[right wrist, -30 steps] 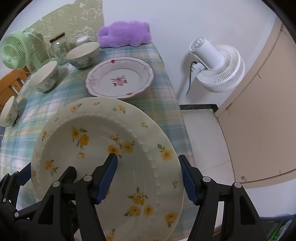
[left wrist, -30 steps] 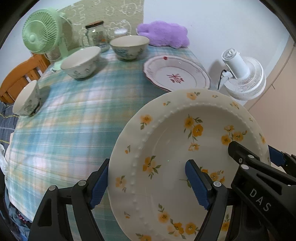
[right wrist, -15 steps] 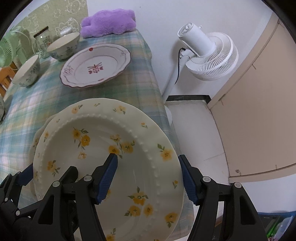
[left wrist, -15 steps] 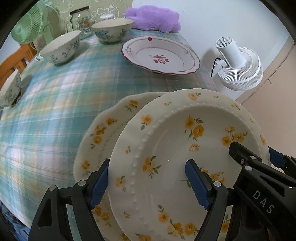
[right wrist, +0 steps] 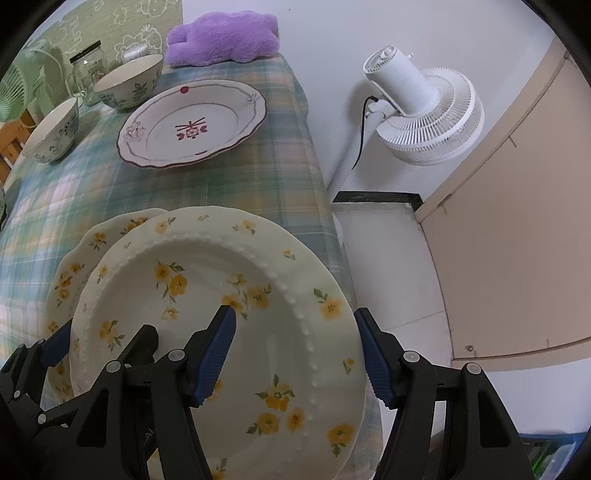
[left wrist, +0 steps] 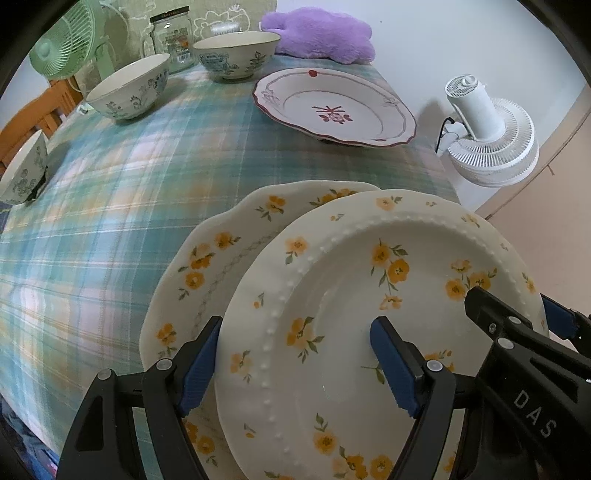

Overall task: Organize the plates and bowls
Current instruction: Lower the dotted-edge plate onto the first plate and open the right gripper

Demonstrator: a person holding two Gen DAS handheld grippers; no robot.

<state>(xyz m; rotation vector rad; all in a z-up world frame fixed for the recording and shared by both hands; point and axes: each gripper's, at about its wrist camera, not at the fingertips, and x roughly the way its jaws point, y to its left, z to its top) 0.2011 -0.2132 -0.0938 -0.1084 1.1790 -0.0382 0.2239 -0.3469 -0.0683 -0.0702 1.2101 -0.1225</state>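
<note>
Both grippers hold one cream plate with yellow flowers and a beaded rim (left wrist: pixel 343 302) (right wrist: pixel 207 280). My left gripper (left wrist: pixel 295 365) is shut on its left edge; my right gripper (right wrist: pixel 299 358) is shut on its right edge. The plate sits tilted above a second yellow-flowered plate with a scalloped rim (left wrist: pixel 221 251) (right wrist: pixel 74 266) lying on the plaid tablecloth. A white plate with red trim (left wrist: pixel 332 107) (right wrist: pixel 192 122) lies farther back. Three floral bowls (left wrist: pixel 129 92) (left wrist: pixel 236 53) (left wrist: pixel 22 173) stand at the back and left.
A glass jar (left wrist: pixel 173 37), a green fan (left wrist: pixel 66 40) and a purple plush (left wrist: pixel 321 33) stand at the table's far end. A white floor fan (right wrist: pixel 424 110) stands beyond the table's right edge (right wrist: pixel 325 192). A wooden chair (left wrist: pixel 33 114) is at the left.
Both grippers have carried the beaded plate back and down; the scalloped plate has come into view beneath it and now shows more. The grip is unchanged.
</note>
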